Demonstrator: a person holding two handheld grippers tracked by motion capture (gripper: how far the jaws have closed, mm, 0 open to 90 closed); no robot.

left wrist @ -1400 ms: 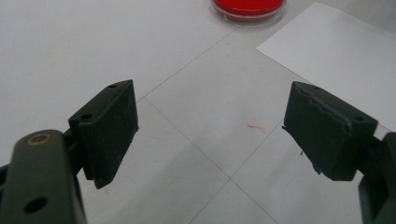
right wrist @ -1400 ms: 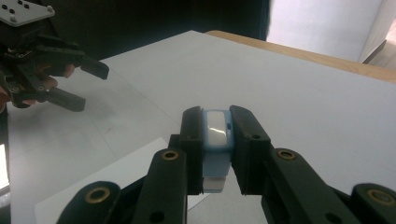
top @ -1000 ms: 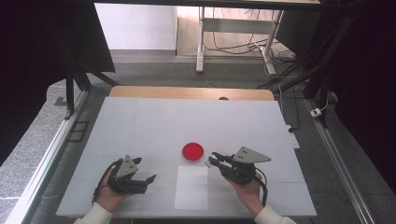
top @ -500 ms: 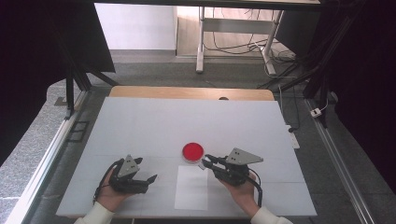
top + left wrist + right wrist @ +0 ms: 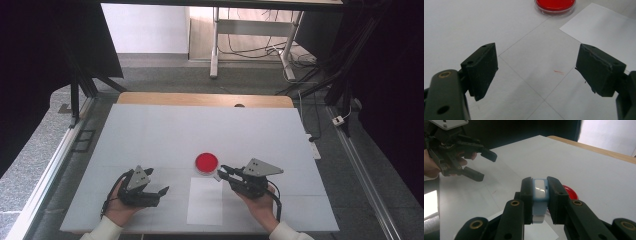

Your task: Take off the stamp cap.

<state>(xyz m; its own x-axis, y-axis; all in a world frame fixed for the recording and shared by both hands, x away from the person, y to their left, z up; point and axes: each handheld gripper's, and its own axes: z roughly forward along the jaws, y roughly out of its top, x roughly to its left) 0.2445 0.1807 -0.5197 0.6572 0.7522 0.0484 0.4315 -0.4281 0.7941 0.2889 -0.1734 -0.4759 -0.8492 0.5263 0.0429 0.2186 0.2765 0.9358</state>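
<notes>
A small light-blue and white block [image 5: 540,191] sits clamped between the jaws of my right gripper [image 5: 540,188]. In the high view my right gripper [image 5: 223,173] points left, its tips just right of a round red dish [image 5: 206,162]. The red dish [image 5: 572,192] peeks out behind the right jaw. My left gripper [image 5: 161,194] lies at the front left of the table with its jaws wide apart and nothing between them [image 5: 536,70]. The dish [image 5: 555,5] is ahead of it, and the left gripper [image 5: 481,165] also shows from the right gripper view.
A white paper sheet [image 5: 205,200] lies on the white table [image 5: 150,130] between the two hands, just in front of the dish. A faint red mark [image 5: 559,72] is on the tabletop. A wooden edge [image 5: 200,99] runs along the far side.
</notes>
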